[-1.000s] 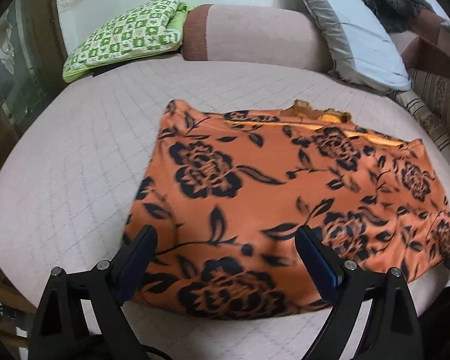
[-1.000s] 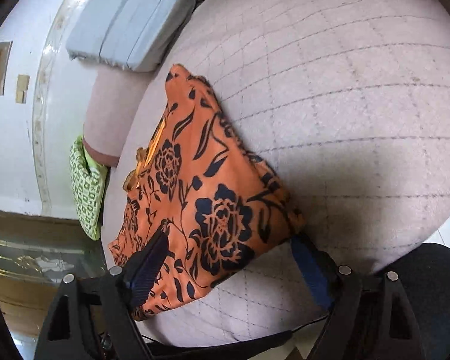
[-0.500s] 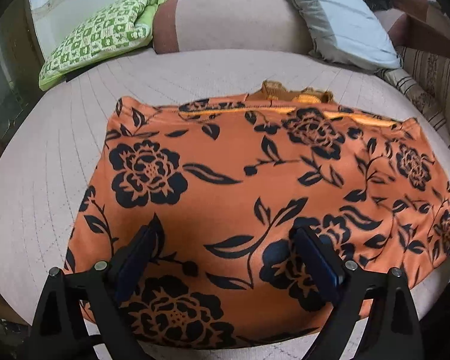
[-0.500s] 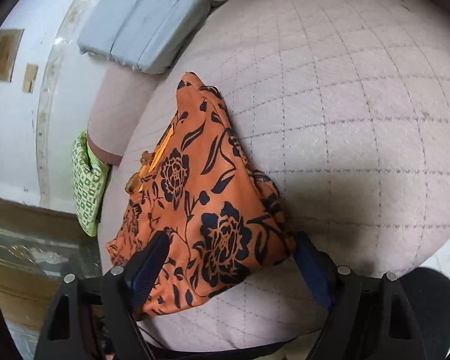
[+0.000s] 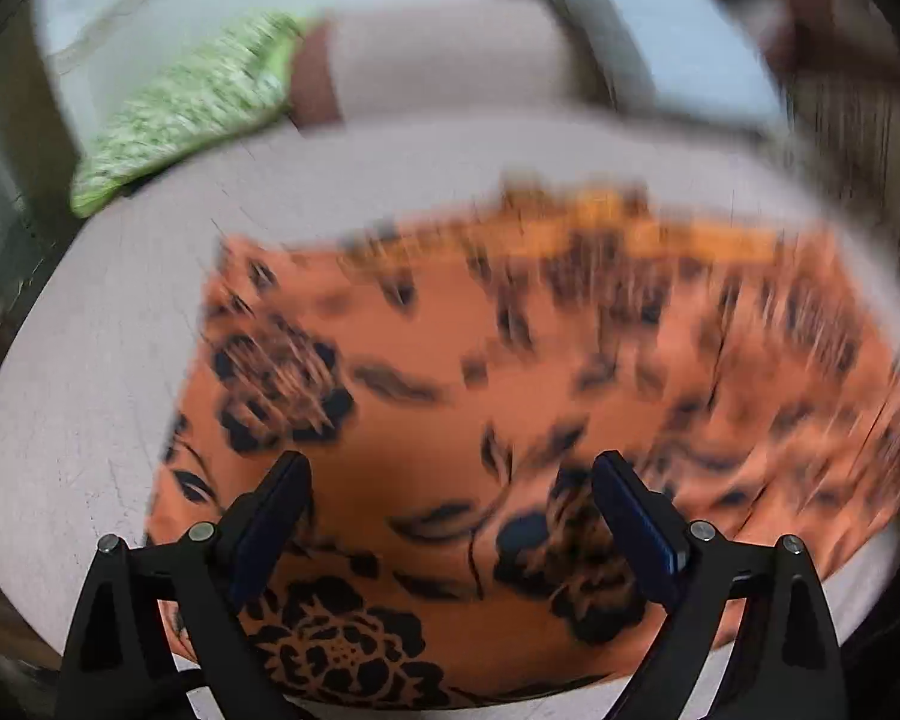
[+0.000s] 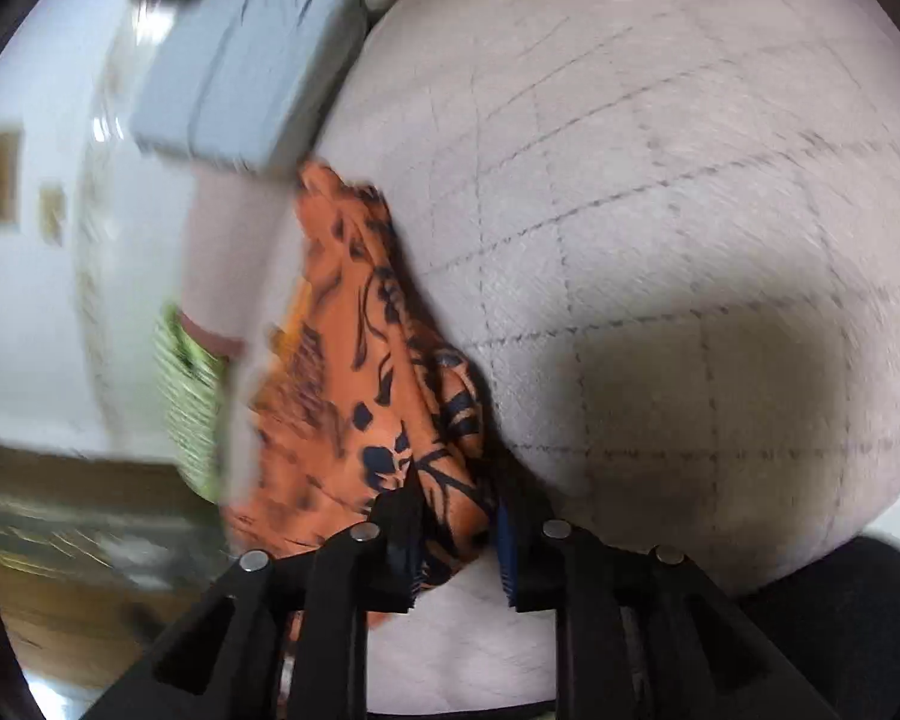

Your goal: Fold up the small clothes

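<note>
An orange garment with black flowers [image 5: 510, 396] lies spread on a quilted pale bed [image 5: 90, 420]. My left gripper [image 5: 450, 516] is open, its two fingers low over the garment's near edge with cloth between them. The view is blurred by motion. In the right wrist view my right gripper [image 6: 456, 534] is nearly closed on the near corner of the same garment [image 6: 354, 372], and the cloth is bunched and lifted from the bed [image 6: 690, 240].
A green checked cushion [image 5: 186, 114], a pink bolster [image 5: 450, 60] and a grey pillow [image 6: 240, 72] lie at the far side of the bed. A wooden floor [image 6: 60, 540] shows beyond the bed's edge. A dark shadow [image 6: 708, 396] falls on the bed beside my right gripper.
My right gripper has closed on the garment's corner and is lifting it. My left gripper has moved in lower over the garment's near edge and stays open.
</note>
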